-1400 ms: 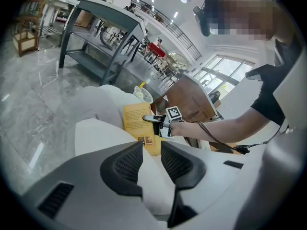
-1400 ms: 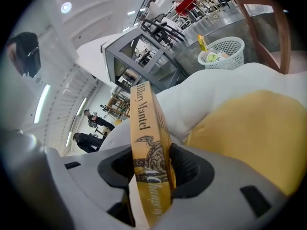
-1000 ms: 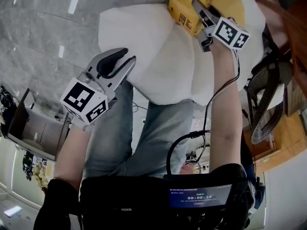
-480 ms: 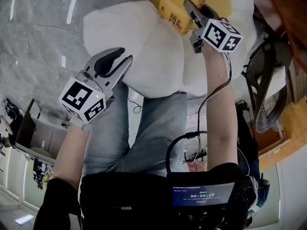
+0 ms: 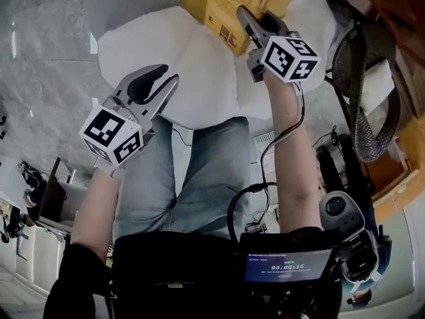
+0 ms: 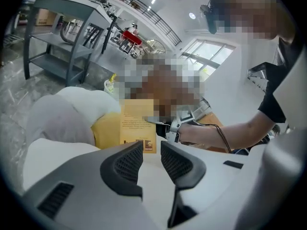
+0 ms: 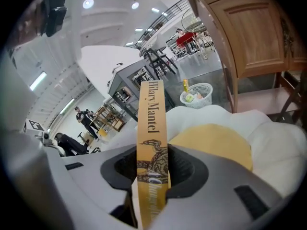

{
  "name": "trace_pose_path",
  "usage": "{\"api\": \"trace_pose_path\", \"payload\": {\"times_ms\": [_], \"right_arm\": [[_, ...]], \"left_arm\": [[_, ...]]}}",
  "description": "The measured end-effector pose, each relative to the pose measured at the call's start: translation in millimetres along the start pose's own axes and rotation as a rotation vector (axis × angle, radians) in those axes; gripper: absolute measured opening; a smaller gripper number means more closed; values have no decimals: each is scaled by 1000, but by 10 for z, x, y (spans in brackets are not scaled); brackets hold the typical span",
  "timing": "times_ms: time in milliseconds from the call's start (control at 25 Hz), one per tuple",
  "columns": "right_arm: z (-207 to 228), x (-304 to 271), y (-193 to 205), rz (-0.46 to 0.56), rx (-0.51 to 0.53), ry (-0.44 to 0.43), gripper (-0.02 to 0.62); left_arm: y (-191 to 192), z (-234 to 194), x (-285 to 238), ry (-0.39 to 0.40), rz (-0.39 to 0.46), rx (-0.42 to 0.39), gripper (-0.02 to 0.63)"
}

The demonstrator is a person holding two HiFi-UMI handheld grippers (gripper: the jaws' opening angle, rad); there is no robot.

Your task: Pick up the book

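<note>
A yellow paperback book hangs above the white cushions, with my right gripper shut on its lower edge. In the right gripper view the book's spine stands upright between the jaws of that gripper, which have just closed a little tighter on it. A yellow cushion lies behind it. My left gripper hovers over the cushions' near edge, left of the book. Its jaws stand a narrow gap apart with nothing between them, and the book shows beyond them.
Wooden furniture stands at the right, with a wire mesh basket beside it. A grey metal shelf is at the far left. A white waste basket sits beyond the cushions. Grey marble floor surrounds the cushions.
The right gripper has carried the book up and to the left, away from the cushions. The left gripper has drifted slightly left and up, still empty.
</note>
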State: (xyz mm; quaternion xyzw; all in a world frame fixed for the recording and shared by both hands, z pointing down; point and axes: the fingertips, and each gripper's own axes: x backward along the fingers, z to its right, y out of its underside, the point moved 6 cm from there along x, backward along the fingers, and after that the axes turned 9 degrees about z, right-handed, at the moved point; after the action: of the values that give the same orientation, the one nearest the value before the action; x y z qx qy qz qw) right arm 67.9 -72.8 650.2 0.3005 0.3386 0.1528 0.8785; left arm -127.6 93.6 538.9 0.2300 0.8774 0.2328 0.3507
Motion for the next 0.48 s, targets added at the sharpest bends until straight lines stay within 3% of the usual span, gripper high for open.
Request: {"api": "trace_pose_path", "payload": {"times_ms": [480], "right_arm": [[-782, 789, -394, 167, -13, 53, 161]], "left_arm": [[-394, 359, 440, 91, -34, -118, 107]]}}
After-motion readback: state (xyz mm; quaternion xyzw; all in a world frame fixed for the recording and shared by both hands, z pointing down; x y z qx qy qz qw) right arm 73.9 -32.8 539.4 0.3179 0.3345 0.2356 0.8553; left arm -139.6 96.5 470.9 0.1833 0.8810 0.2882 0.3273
